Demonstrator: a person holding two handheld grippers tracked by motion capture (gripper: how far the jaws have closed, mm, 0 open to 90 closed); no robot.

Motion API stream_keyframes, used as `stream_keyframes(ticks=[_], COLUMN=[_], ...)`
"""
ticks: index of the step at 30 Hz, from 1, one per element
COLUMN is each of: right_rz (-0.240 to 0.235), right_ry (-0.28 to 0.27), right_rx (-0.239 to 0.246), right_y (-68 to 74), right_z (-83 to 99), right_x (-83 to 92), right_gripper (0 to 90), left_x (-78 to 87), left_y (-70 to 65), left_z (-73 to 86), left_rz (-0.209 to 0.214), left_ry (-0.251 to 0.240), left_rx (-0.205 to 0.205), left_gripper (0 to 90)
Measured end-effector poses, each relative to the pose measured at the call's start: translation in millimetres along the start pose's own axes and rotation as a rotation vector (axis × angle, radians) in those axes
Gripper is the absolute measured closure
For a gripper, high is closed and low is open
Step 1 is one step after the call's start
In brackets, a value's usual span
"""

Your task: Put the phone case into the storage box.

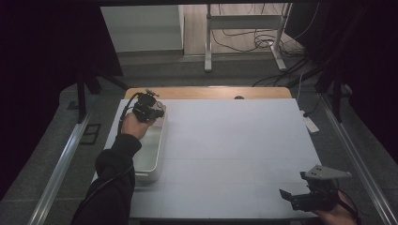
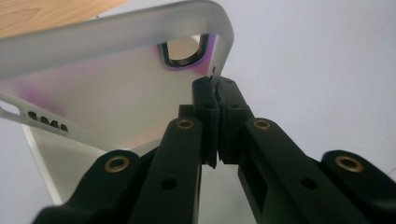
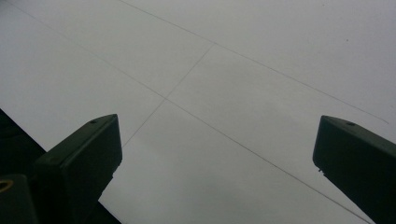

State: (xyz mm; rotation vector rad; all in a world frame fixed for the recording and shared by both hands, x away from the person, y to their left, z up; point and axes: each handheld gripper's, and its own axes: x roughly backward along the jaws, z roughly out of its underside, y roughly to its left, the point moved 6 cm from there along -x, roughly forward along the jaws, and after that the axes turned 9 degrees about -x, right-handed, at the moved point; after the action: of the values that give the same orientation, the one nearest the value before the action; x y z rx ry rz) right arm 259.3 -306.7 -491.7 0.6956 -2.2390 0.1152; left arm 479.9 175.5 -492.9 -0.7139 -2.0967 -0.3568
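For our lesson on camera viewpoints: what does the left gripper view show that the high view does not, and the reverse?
Left gripper view adds: a translucent phone case, its rim pinched between shut jaws beside the camera cutout. High view adds: the right gripper, jaws open, the person's dark sleeve, floor cables. Shared: the left gripper and the white table.

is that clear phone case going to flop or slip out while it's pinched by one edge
The translucent frosted plastic phone case probably flexes: it is a thin open shell with a camera cutout. Its smooth rim looks slippery, and the left tongs, shut, pinch only a narrow edge near one corner, so it may pivot or slide.
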Motion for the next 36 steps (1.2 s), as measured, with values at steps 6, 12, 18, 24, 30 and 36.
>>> stream_keyframes(ticks=[6, 12, 18, 24, 30, 36], right_rz=[-0.001, -0.003, -0.003, -0.003, -0.003, -0.001], right_ry=[0.001, 0.001, 0.001, 0.001, 0.001, 0.0], right_rx=[0.0, -0.001, 0.002, 0.0, 0.001, 0.0], right_y=[0.0, -0.1, -0.1, -0.1, -0.1, 0.0], right_z=[0.1, 0.1, 0.2, 0.1, 0.1, 0.0], right_x=[0.1, 0.2, 0.2, 0.2, 0.2, 0.2], right_gripper=[1.1, 1.2, 1.2, 1.2, 1.2, 1.2], left_x=[-3.7, -6.0, -2.9, 1.2, 5.4, 8.1], left_y=[1.8, 2.7, 3.6, 5.2, 6.8, 5.9], left_z=[-2.7, -4.6, -5.3, -3.3, -1.3, 1.7], left_rz=[-0.003, -0.006, -0.005, 0.005, 0.021, 0.046], left_ry=[-0.017, -0.036, -0.066, -0.086, -0.119, -0.146], left_rx=[0.013, 0.008, 0.013, 0.025, 0.047, 0.056], left_gripper=[87.2, 85.0, 82.0, 79.3, 72.9, 62.0])
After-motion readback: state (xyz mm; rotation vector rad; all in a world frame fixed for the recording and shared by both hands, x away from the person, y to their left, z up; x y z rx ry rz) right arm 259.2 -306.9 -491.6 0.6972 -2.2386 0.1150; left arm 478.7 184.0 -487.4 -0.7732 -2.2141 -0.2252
